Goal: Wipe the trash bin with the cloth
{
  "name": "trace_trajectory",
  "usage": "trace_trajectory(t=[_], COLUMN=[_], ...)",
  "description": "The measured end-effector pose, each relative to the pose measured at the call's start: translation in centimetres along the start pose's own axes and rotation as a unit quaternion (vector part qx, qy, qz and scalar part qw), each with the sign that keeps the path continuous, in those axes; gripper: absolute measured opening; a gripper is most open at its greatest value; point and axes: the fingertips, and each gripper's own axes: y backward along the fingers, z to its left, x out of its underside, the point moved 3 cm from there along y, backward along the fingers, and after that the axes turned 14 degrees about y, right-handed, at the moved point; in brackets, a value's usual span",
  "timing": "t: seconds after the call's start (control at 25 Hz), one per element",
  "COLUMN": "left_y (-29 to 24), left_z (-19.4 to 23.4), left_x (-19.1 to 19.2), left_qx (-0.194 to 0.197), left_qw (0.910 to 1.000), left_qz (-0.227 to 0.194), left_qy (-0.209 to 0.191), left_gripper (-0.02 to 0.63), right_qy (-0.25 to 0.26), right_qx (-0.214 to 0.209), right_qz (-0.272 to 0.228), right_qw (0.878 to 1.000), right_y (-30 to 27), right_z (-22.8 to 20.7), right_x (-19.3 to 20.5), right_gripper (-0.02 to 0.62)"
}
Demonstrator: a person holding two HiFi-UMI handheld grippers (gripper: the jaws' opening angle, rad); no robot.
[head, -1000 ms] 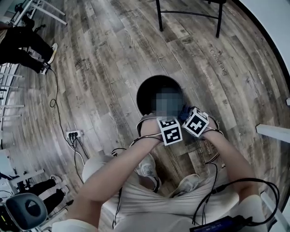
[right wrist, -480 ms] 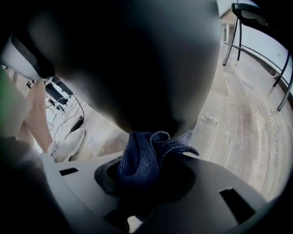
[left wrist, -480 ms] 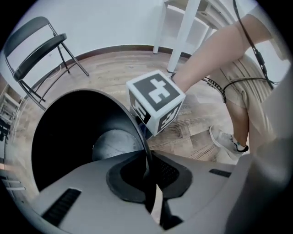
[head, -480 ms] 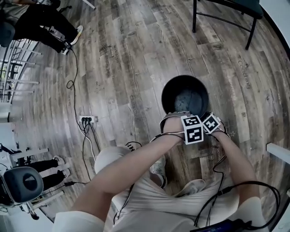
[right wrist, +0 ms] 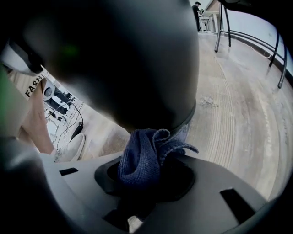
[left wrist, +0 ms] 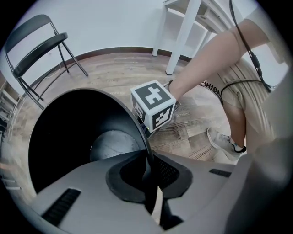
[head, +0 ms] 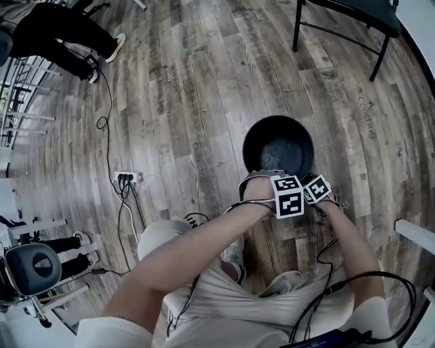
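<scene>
A round black trash bin (head: pixel 279 145) stands open on the wood floor, just ahead of the person's feet. My left gripper (head: pixel 277 178) is at its near rim. In the left gripper view the jaws (left wrist: pixel 149 176) are shut on that thin rim, with the dark inside of the bin (left wrist: pixel 78 137) to the left. My right gripper (head: pixel 314 185) sits close beside it, on the right. It is shut on a bunched blue cloth (right wrist: pixel 142 157), which presses against the bin's black outer wall (right wrist: pixel 132 59) low down. The head view does not show the cloth.
A black folding chair (head: pixel 346 20) stands beyond the bin at the upper right. A power strip (head: pixel 126 178) with trailing cables lies on the floor to the left. Another person's legs (head: pixel 61 41) are at the far upper left. A white furniture edge (head: pixel 414 234) shows at the right.
The head camera has shifted, so the bin sits further right in view. Both grippers stay at the bin's near side, and the right one has drawn closer to the left.
</scene>
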Motion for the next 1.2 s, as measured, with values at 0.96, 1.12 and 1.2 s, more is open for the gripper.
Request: trace_trajectory(t=[0.96,1.12,1.2], left_y=[0.9,-0.3,-0.7], left_z=[0.7,0.9,0.8], left_x=[-0.1,0.8,0.7], left_qx=[0.035,0.019,0.017], left_qw=[0.9957,0.9977,0.9981], left_qz=[0.055,0.061,0.057], left_qy=[0.066,0.023,0.017], left_gripper=[0.114,0.034,0.032], right_qy=[0.081,0.074,0.074], right_qx=[-0.009,-0.009,-0.01], right_qz=[-0.033,-0.019,-0.016], right_qw=[0.996,0.997,0.997], right_y=[17.3,15.8,14.7], right_z=[4.9,4.5,4.3], right_x=[-8.3,-8.3,-7.9], right_gripper=[0.117,0.117,0.117])
